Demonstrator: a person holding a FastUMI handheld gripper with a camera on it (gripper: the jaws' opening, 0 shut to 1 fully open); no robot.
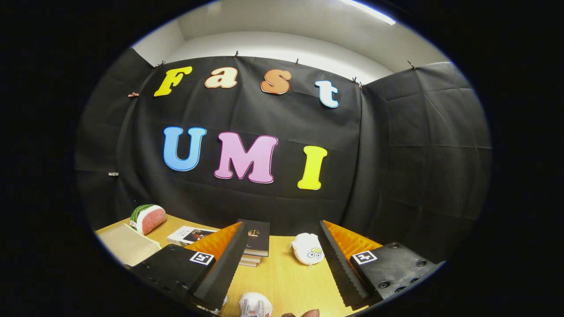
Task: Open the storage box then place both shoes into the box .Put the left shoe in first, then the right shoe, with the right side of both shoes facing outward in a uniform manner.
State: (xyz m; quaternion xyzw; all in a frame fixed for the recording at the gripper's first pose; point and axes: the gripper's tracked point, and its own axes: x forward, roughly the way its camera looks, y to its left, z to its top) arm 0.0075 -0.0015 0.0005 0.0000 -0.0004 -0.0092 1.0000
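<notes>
Fingers: my gripper (pixel 282 268) stands wide open, with nothing between the two fingers but bare table; I hold nothing.
Aim: I am pitched high, looking mostly at the booth wall, with the table (pixel 282 277) low under my fingers.
Shoe: a white shoe (pixel 254 305) with red marks lies on the table close under me, between my fingers and nearer the left one. I cannot tell whether it is the left or the right shoe.
Second shoe: a scrap of white by my left fingertip may be part of it; too little shows to say.
Storage box: a pale flat-topped item (pixel 127 244) sits well off to my left, beside the watermelon-slice toy (pixel 147 218). It may be the box, lid still down; I cannot confirm.
Other items: a stack of books (pixel 255 242) just beyond my left finger, a flat book (pixel 190 235) further left, and a white plush toy (pixel 307 250) just inside my right finger.
Person: fingertips (pixel 304 313) at the near edge of the table.
Stage, my judgement: the box is not yet opened.
Risk one: taking a shoe first, breaking the set order.
Risk two: mistaking which shoe is which, since the shoe is half hidden.
Risk three: sweeping left toward the box and clipping the stack of books.
</notes>
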